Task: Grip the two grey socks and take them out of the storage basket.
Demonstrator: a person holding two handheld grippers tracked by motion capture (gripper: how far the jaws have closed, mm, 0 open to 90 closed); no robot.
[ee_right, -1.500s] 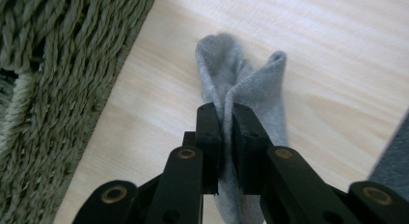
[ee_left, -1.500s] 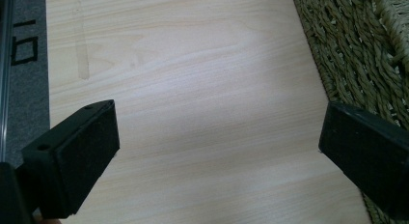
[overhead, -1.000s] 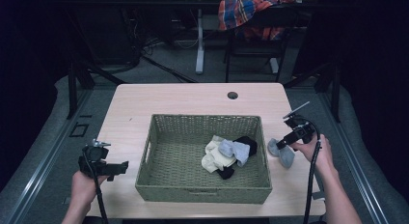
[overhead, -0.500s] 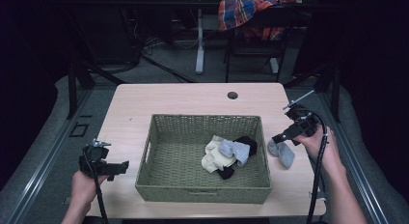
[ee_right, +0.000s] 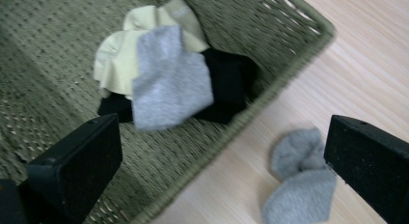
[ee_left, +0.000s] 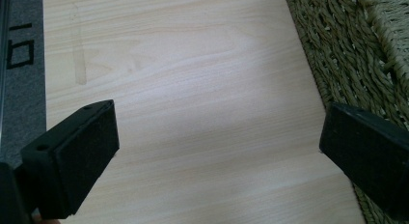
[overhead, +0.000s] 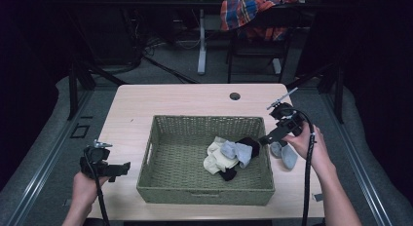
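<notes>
Here, right tool (ee_right: 226, 185) wide open, empty, above grey sock (ee_right: 299, 185) beside basket (ee_right: 289, 55).

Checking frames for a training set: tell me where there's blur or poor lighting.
High view: table lit, surroundings dark. Right gripper view: motion-blurred, basket rim and grey sock smeared. Left gripper view: sharp wood grain, soft glare mid-table.

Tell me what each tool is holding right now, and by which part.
Nothing is held. The right tool is open above the basket rim, with the grey sock lying loose on the table. The left tool is open over bare table.
</notes>
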